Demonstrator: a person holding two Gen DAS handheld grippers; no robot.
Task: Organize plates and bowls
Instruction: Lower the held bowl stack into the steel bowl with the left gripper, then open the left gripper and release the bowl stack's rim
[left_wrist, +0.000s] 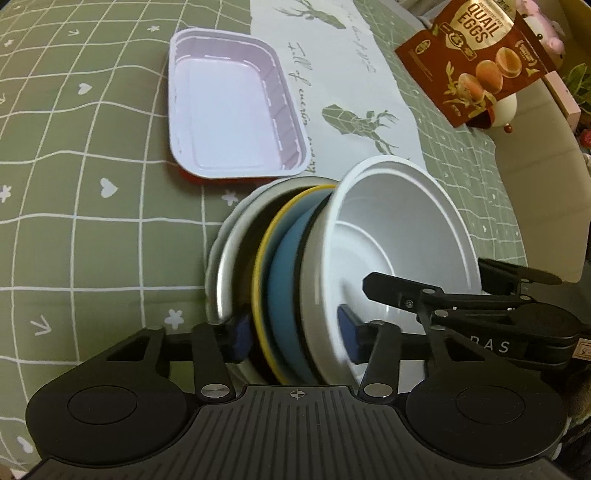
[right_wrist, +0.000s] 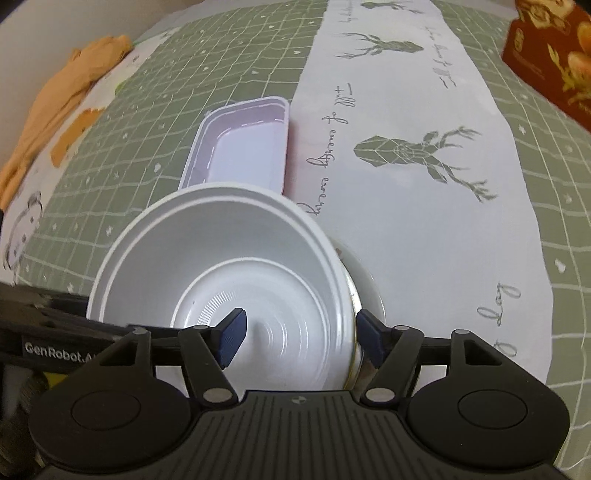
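Stack of dishes (left_wrist: 280, 280) tipped on edge – white bowl (left_wrist: 399, 236) on the right, then a blue plate (left_wrist: 288, 291), a yellow-rimmed plate (left_wrist: 263, 266), and a pale outer plate (left_wrist: 221, 254) on the left. Bowl is plain, ribbed base, opening facing sideways. Shallow pale-pink rectangular tray (left_wrist: 229, 110) lies flat on the cloth just behind the stack – red underside showing at its near edge.

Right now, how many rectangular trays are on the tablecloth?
1: the pale rectangular tray lies beyond the stacked dishes. A red edge under it may be another tray.
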